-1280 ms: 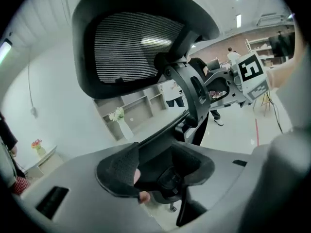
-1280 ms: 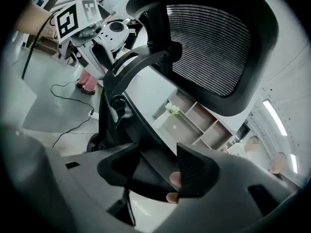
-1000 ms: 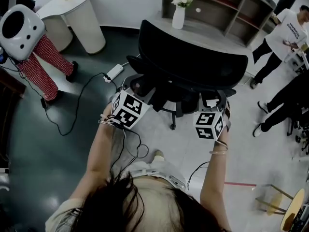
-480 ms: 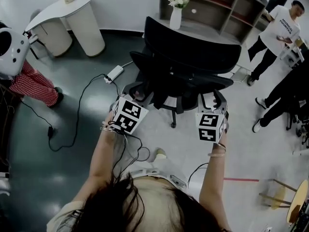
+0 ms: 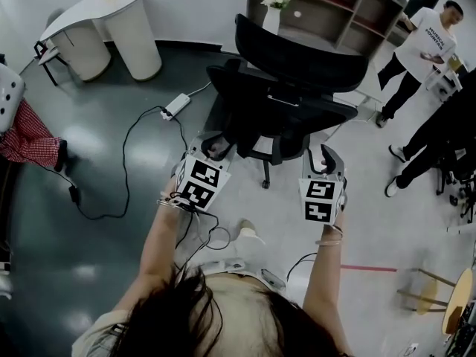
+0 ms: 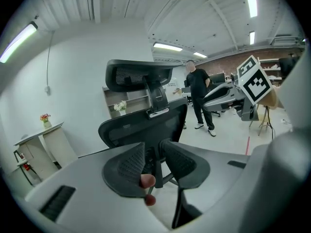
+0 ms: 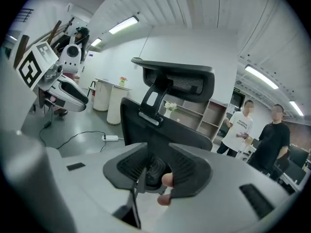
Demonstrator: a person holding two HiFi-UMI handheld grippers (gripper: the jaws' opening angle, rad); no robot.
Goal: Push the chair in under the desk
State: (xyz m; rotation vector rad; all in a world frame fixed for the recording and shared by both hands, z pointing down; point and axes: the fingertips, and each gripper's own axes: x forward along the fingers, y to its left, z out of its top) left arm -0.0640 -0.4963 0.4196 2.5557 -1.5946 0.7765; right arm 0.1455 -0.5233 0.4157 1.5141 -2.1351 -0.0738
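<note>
The black mesh office chair stands with its back to me, in front of the grey desk that carries a white vase. My left gripper is just behind the chair's lower left side, my right gripper behind its lower right. Both have just been closing and stand about half open with no pad pressing on anything. In the left gripper view the chair shows beyond the left gripper. In the right gripper view the chair shows beyond the right gripper.
A power strip with a black cable lies on the dark floor to the left. A white round table stands at the back left. Two people stand at the right, and a wooden stool is at the lower right.
The chair has rolled away from me toward the desk. Both grippers have followed it forward, and their jaws are narrower than before.
</note>
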